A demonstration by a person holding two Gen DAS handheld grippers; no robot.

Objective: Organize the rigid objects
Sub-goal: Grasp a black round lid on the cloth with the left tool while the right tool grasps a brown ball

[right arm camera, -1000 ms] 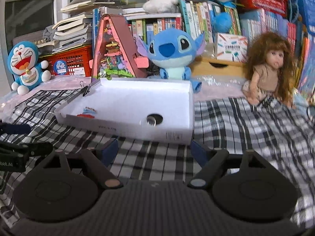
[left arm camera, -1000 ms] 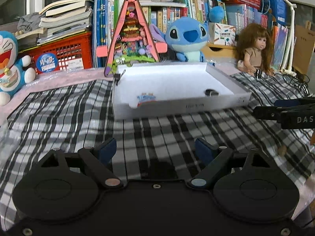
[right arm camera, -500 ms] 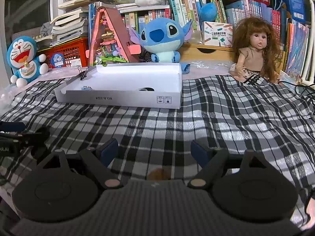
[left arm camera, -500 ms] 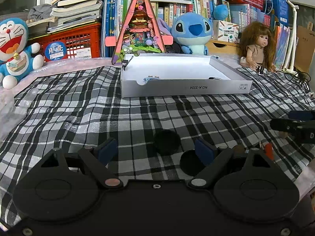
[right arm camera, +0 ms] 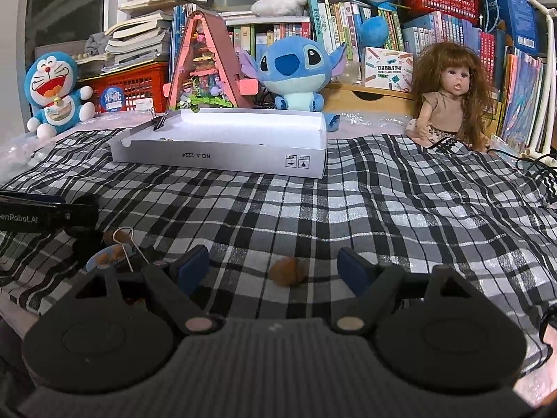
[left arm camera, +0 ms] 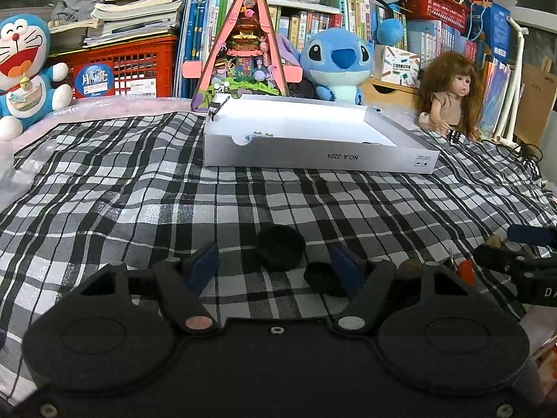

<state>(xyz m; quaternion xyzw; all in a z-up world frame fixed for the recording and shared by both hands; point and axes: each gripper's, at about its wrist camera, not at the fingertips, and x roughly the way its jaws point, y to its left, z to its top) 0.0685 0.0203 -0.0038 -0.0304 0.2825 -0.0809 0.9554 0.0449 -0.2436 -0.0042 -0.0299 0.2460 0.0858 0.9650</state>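
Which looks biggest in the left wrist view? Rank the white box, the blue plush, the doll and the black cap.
1. white box
2. blue plush
3. doll, close to the plush
4. black cap, though nearest the camera, so apparent size misleads

You are working in a home, likely a child's room or study. Behind the checked cloth [left arm camera: 139, 188] you face crammed bookshelves [right arm camera: 348, 17], a red crate [left arm camera: 139, 62] under stacked books, a Doraemon plush [left arm camera: 24, 66], a Stitch plush [right arm camera: 296, 66], a long-haired doll [right arm camera: 449, 94] and a triangular toy diorama [left arm camera: 247, 52].
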